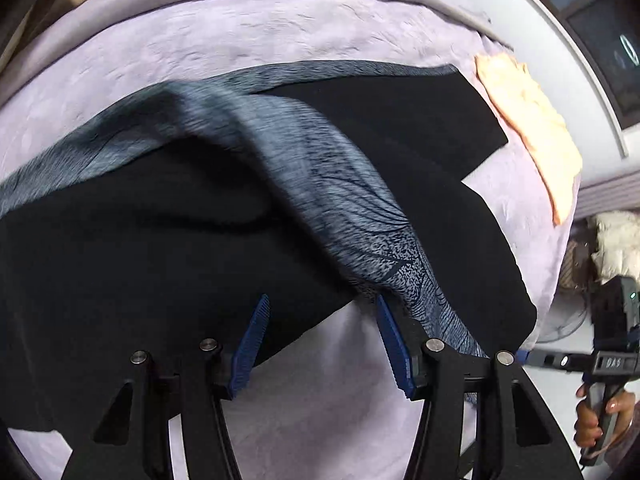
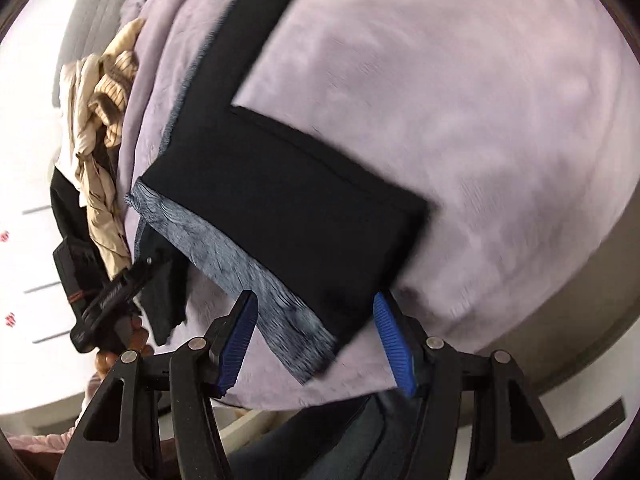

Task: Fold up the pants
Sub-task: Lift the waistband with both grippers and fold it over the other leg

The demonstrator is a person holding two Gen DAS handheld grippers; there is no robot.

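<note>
Left hand-held gripper (image 1: 322,344), black frame with blue ribbed pads: jaws apart, nothing pinched between pads, only lavender bed cover (image 1: 280,36) in the gap. Right pad edge just touching grey-blue feather-print band (image 1: 360,216) of black fabric pants (image 1: 140,248); grip on it cannot be confirmed. Pants spread across bed cover ahead of left hand-held gripper, black panels partly folded over, printed band running diagonally over them, blurred. Peach cloth (image 1: 528,120) on bed cover beyond pants, at far right edge. Other hand-held gripper's black body off right of pants, held by a hand (image 1: 596,420).

Right hand-held gripper (image 2: 314,340), same black frame and blue pads: jaws open, pads clear of cloth. Black pant leg end with grey-blue printed band (image 2: 240,256) lying flat on bed cover between and just ahead of pads, not clamped. Leg forming an L shape on bed cover beyond. Pile of beige and striped garments (image 2: 104,112) left of pants, at bed cover edge. Left hand-held gripper's black body left of pants, near pile.
</note>
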